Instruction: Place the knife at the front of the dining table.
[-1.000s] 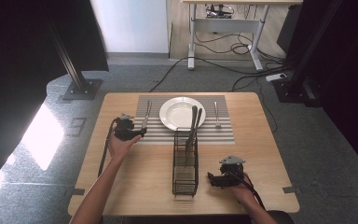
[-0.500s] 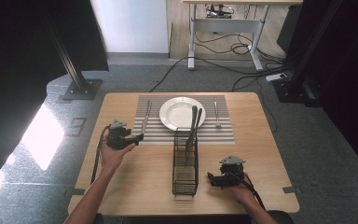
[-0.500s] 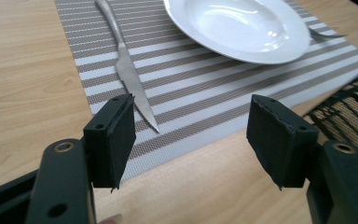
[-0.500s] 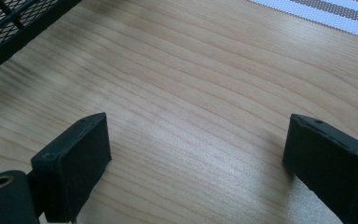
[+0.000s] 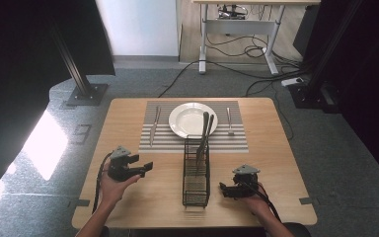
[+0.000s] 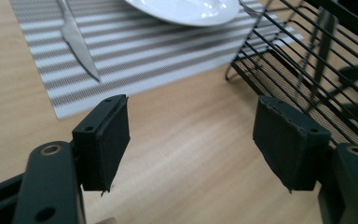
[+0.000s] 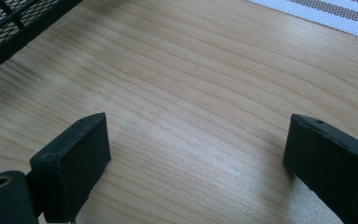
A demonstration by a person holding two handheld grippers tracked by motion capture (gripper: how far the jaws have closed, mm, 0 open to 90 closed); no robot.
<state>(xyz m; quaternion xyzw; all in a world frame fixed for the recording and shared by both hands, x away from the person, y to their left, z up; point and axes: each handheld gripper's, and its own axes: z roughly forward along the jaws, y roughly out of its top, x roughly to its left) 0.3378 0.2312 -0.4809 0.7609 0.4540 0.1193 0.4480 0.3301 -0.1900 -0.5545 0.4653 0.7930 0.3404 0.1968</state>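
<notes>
A: Where is the left hand-held gripper (image 5: 145, 166) seen?

B: It is held above the surface (image 5: 128, 118) toward the left edge, nearer the near edge than the far one. Its jaws are pointed toward the wire basket (image 5: 196, 197). They have just been opening and are now spread wide, with nothing between them. In the left gripper view the same hand-held gripper (image 6: 191, 140) is shown with bare wood between its pads.

A: And the knife (image 5: 154, 127)?

B: It is laid on the left part of the striped placemat (image 5: 237, 140), just beside the white plate (image 5: 187, 121), lengthwise toward the far edge. It is well apart from the left hand-held gripper. In the left gripper view the knife (image 6: 77, 44) is seen beyond the left jaw, with the plate (image 6: 186, 9) farther right.

A: What is held in the basket?

B: Two dark-handled utensils (image 5: 205, 136) are stood in its far end, leaning over the plate's rim. What kind they are cannot be told. A fork (image 5: 229, 120) is laid on the placemat to the right of the plate.

A: And the right hand-held gripper (image 5: 223, 188)?

B: It is kept near the near right corner, just beside the basket, its jaws pointed at it. In the right gripper view it (image 7: 196, 154) is seen spread wide over bare wood, with nothing gripped.
</notes>
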